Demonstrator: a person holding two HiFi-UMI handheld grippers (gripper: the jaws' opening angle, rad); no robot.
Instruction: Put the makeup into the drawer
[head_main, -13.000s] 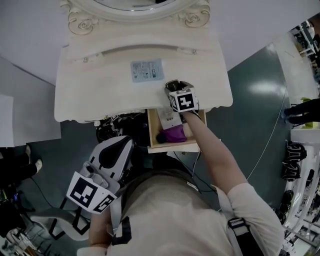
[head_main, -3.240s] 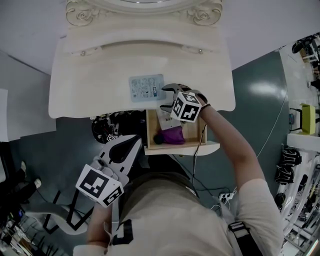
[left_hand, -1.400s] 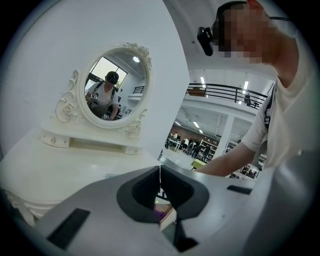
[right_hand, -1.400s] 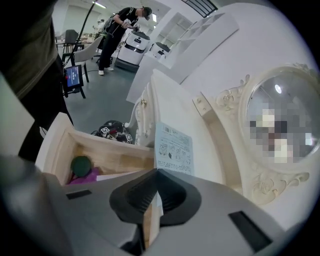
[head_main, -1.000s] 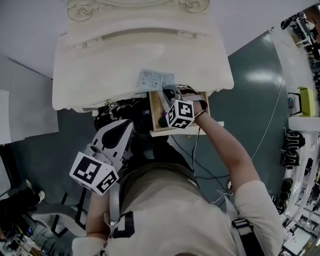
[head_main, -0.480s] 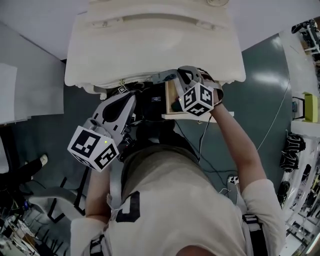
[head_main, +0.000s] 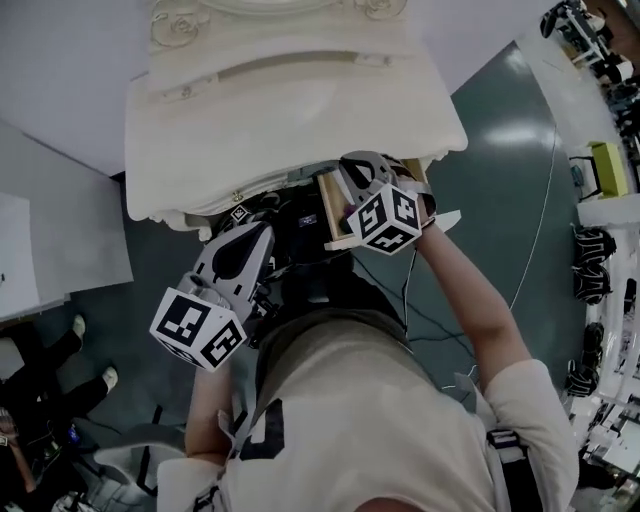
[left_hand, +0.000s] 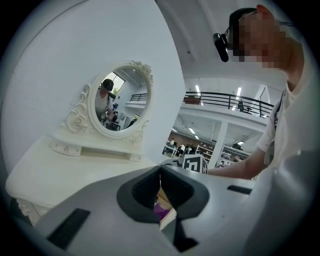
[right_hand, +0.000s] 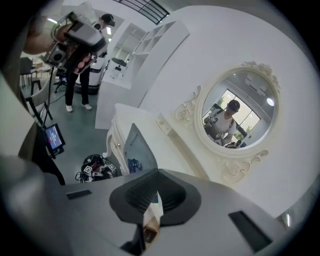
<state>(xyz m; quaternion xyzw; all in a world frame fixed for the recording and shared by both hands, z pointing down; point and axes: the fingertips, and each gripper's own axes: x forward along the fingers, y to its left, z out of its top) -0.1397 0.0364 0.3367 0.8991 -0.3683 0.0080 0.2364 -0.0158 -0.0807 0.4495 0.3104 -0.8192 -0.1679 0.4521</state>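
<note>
My right gripper (right_hand: 157, 170) is shut on a thin, flat makeup packet (right_hand: 138, 146) with blue print, which stands up from the jaws. In the head view the right gripper (head_main: 352, 168) hangs over the open wooden drawer (head_main: 335, 215) at the white dressing table's (head_main: 290, 100) front edge and hides the packet. A purple pouch (left_hand: 161, 212) lies in the drawer. My left gripper (left_hand: 160, 172) is shut with nothing in it. It stays low and left of the drawer (head_main: 262, 228).
An oval mirror (right_hand: 237, 117) stands at the back of the table top (right_hand: 165, 145). A tangle of cables and marker tags (right_hand: 97, 167) lies on the floor under the table. A person (right_hand: 75, 85) stands by white shelving, near a small screen (right_hand: 52, 137).
The packet has left the table's front edge. My right gripper has risen with it above the drawer. My left gripper has edged toward the table.
</note>
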